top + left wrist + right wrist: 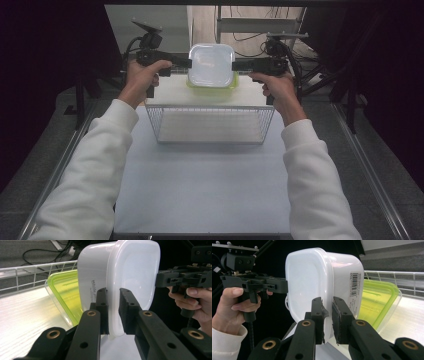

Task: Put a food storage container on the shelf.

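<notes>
gripping from both sides, the two grippers have a white tub (211,64) up in the air over the far edge of the tabletop (200,190). left gripper (188,62) comes in from the left, right gripper (235,65) from the right, each pinching the tub's rim. in the left gripper view the jaws stand narrow, pads pressed on either side of the rim of the tub (130,272), and the other gripper (160,280) bites the opposite edge, a hand (197,302) behind it. same story in the right gripper view: narrow jaws clamped on the tub (312,277) at its rim, barcode label (354,283) on the side wall, the left gripper (284,286) holding across from it. right beneath the tub sits a green box (212,88), clear-walled with a lime rim, resting on the tabletop near the far edge; whether the two touch, can't tell. a wire basket (210,125) stands just nearer than the box, at the middle of the tabletop. white sleeves (95,165) run in from the near edge.
</notes>
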The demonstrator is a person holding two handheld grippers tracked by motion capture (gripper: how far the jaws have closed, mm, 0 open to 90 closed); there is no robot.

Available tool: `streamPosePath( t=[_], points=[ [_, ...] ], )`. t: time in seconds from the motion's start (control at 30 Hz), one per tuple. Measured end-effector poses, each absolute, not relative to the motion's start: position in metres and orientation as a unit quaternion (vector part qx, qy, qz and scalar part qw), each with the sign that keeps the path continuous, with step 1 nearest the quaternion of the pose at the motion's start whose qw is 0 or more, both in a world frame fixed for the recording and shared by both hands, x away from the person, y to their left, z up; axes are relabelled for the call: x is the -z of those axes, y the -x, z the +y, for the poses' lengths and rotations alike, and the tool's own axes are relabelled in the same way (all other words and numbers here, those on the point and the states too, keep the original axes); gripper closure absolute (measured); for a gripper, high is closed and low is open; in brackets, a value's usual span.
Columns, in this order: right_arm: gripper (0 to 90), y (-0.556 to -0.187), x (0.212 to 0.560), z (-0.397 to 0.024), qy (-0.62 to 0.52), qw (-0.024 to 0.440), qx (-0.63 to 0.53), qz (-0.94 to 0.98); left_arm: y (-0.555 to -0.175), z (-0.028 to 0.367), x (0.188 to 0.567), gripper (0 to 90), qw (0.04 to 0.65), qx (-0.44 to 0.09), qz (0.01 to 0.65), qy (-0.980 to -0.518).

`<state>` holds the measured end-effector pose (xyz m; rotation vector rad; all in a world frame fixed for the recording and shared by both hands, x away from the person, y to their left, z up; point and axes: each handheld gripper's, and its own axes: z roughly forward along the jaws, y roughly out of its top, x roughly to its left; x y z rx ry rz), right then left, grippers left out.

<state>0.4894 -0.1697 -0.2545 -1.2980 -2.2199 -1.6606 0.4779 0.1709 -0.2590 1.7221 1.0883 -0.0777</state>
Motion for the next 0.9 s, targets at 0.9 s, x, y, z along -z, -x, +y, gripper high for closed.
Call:
streamPosePath(
  t=[0.9],
  points=[
    [73.7,-0.540,0.275,-0.178,0.515,0.148,0.565,-0.627,-0.536,0.186,0.282,76.0,0.561,0.174,0.515,-0.625]
  ],
)
